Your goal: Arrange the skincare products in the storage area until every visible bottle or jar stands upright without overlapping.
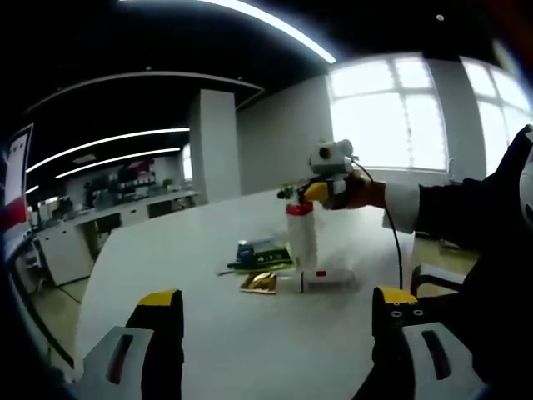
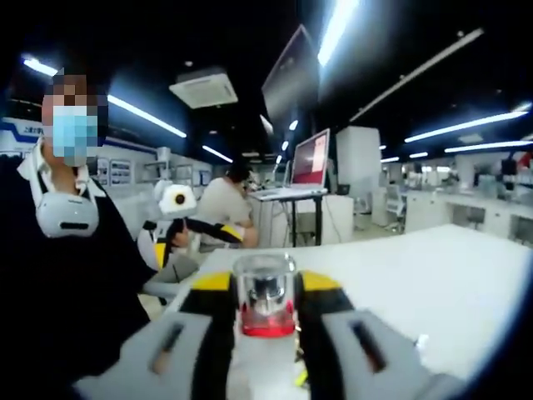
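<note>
My right gripper (image 1: 321, 193) reaches in from the right over the white table (image 1: 166, 250), shut on the neck of an upright pale bottle with a red collar (image 1: 301, 235). The bottle's base hangs close to the table top. Looking along the right gripper's own jaws, the bottle's clear cap and red collar (image 2: 266, 298) sit clamped in my right gripper (image 2: 266, 287). Beneath it lie a white tube on its side (image 1: 326, 279), a gold packet (image 1: 260, 282) and a dark blue jar (image 1: 245, 250) on a green flat tray (image 1: 271, 260). My left gripper (image 1: 277, 307) is open, low and short of them.
The person's dark sleeve and body (image 1: 483, 217) fill the right side, with a chair (image 1: 433, 277) by the table edge. A masked person (image 2: 67, 233) stands close on the left. Behind are a seated person (image 2: 225, 208) and a monitor on a stand (image 2: 310, 160).
</note>
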`<state>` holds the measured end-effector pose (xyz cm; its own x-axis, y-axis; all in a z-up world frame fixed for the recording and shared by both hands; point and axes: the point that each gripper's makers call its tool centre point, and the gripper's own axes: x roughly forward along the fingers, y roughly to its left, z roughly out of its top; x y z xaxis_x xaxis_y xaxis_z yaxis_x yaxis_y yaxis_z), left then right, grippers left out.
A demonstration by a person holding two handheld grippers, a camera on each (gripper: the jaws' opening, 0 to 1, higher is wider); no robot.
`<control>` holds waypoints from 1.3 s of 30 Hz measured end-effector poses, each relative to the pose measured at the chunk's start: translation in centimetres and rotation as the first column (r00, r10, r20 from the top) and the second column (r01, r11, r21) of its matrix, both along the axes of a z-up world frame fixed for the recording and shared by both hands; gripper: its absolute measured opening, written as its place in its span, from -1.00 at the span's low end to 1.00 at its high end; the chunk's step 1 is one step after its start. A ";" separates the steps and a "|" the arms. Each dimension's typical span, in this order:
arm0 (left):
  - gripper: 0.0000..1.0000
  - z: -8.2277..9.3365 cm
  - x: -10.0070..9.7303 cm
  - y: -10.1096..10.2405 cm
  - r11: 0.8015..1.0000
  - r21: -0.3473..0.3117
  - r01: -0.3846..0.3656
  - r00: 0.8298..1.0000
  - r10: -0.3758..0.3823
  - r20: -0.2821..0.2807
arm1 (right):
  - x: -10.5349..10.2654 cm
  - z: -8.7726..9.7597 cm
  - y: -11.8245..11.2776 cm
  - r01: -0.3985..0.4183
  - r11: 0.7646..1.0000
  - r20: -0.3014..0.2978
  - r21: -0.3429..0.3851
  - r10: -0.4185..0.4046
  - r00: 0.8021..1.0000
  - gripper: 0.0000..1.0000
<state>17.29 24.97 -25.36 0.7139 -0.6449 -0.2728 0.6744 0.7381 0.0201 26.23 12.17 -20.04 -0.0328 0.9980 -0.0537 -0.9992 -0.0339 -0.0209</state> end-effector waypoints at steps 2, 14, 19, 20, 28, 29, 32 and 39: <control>0.92 0.0 0.0 0.0 1.000 -0.001 0.001 1.000 -0.001 -0.002 | -0.1 0.0 0.0 0.000 1.000 -0.002 0.006 0.000 1.000 -0.47; 0.91 -0.3 0.3 -0.2 1.000 0.000 0.004 1.000 -0.004 -0.009 | 0.2 0.0 -0.7 0.001 1.000 -0.007 0.032 -0.001 1.000 -0.47; 0.91 -0.3 0.3 -0.3 1.000 0.000 0.006 1.000 -0.006 -0.011 | 0.1 0.1 -0.8 -0.001 0.999 -0.008 0.037 0.001 1.000 -0.47; 0.91 -0.4 0.3 -0.4 1.000 0.000 0.008 1.000 -0.008 -0.011 | 0.1 0.1 -0.8 -0.002 0.999 -0.009 0.038 0.002 1.000 -0.47; 0.91 -0.5 0.2 -0.7 1.000 0.004 0.015 1.000 -0.015 -0.014 | 0.2 0.0 -1.2 -0.013 0.997 -0.015 0.072 0.014 1.000 -0.47; 0.91 -0.6 0.2 -0.7 1.000 0.004 0.015 1.000 -0.015 -0.015 | 0.2 0.0 -1.3 -0.014 0.997 -0.019 0.077 0.015 1.000 -0.46; 0.91 -0.7 0.2 -0.8 1.000 0.004 0.019 1.000 -0.019 -0.018 | 0.2 0.1 -1.2 -0.027 0.996 -0.027 0.088 0.029 0.999 -0.46; 0.91 -0.6 0.2 -0.8 1.000 0.001 0.017 1.000 -0.017 -0.016 | 0.1 -0.4 -1.1 -0.034 0.997 -0.041 0.070 0.037 0.998 -0.43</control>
<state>17.47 24.19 -25.95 0.6985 -0.6567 -0.2845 0.6871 0.7265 0.0099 26.31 11.10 -20.40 -0.0689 0.9975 0.0174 -0.9974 -0.0692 0.0181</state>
